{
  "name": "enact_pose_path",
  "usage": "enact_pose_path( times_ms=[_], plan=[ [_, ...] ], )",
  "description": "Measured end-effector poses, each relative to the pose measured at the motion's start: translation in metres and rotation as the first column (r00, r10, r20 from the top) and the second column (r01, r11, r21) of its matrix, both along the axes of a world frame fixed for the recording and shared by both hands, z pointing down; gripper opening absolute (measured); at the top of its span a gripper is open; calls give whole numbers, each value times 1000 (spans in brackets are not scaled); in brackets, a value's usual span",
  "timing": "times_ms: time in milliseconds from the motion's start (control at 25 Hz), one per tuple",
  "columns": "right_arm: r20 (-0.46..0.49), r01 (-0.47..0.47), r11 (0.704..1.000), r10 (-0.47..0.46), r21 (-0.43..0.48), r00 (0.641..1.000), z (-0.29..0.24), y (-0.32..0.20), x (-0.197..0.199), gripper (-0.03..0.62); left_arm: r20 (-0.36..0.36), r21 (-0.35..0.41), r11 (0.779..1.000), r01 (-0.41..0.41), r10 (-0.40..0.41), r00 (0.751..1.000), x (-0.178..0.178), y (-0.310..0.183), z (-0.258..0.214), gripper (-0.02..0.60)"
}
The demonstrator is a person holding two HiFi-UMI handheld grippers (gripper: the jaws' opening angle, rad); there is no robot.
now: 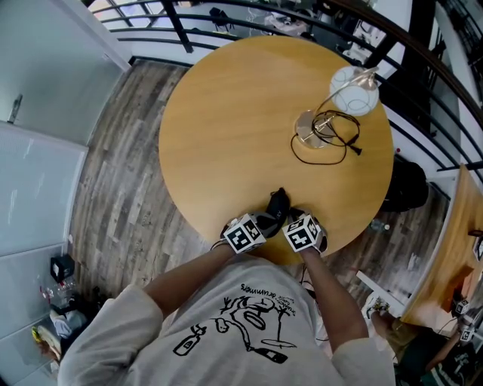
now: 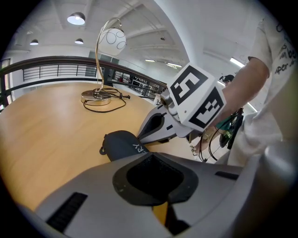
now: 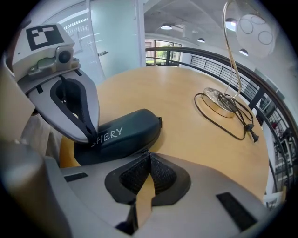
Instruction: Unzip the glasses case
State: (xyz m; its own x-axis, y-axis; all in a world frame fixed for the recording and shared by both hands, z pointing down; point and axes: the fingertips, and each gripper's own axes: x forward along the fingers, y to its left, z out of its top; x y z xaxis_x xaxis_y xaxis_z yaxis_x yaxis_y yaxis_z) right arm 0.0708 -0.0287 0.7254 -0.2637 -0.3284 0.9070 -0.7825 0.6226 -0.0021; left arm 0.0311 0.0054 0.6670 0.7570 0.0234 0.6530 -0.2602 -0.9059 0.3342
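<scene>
A black zip-up glasses case [image 1: 278,203] with white lettering lies near the table's front edge. My left gripper [image 2: 148,160] is clamped on the case's [image 2: 120,144] near end; in the right gripper view one of its grey jaws presses down on the lid [image 3: 118,135], and the other jaw is hidden. My right gripper [image 3: 148,155] is shut, its pads pinched on a small metal zipper pull at the case's long side. In the head view the left gripper [image 1: 264,222] and right gripper [image 1: 293,219] converge on the case from the front.
The round wooden table [image 1: 226,128] also carries a brass lamp [image 1: 311,130] with a white globe shade [image 1: 353,89] and a coiled black cord [image 1: 336,124] at the far right. A black railing [image 1: 226,19] runs behind, and wood flooring lies to the left.
</scene>
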Motion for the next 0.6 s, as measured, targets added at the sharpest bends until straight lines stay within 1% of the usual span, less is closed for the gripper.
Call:
enact_pose_path(
  times_ms=[160,320,600],
  plan=[
    [-50,82,996,-81,29,995,1,-10,3,23,-3,-3,1000,-2,2,1000,1,1,1,6],
    [-96,159,986,-154,42,983,0,-20,3,23,-5,-5,1000,-8,8,1000,0,0,0,6],
    [-141,247,968,-239,41,961,4,-29,3,23,-8,-11,1000,-15,15,1000,0,0,0,6]
  ],
)
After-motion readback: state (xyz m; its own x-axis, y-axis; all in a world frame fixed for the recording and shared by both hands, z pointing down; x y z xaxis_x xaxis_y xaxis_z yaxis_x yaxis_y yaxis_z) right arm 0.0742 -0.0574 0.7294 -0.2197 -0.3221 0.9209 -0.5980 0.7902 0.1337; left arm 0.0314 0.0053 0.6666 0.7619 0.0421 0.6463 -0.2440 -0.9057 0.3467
